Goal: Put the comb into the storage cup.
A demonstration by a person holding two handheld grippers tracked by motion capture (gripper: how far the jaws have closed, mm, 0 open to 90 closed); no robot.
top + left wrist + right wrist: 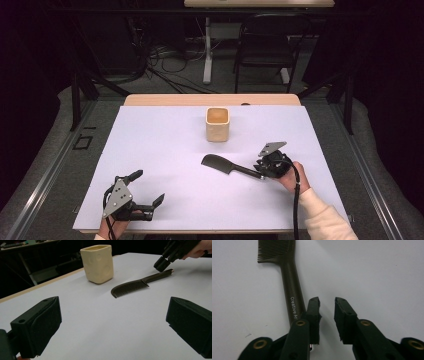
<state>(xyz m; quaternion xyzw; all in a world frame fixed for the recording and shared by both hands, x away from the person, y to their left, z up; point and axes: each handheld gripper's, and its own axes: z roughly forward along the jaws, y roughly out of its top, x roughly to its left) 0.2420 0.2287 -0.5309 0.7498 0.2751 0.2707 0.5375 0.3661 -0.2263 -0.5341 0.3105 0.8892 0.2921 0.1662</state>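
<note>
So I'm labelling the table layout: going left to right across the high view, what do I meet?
Left gripper → beige square cup → black comb → right gripper, by the comb's handle end.

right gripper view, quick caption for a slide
Right gripper, jaws slightly apart and empty, beside the dark comb handle on the white table.

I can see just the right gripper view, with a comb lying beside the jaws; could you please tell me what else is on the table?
Observer: A cream cup stands upright beyond the comb, apart from it.
Operator: Thank you. And where is the left gripper?
Observer: The left gripper is at the near left corner of the table, well away from the comb, its jaws wide open with nothing between them.
</note>
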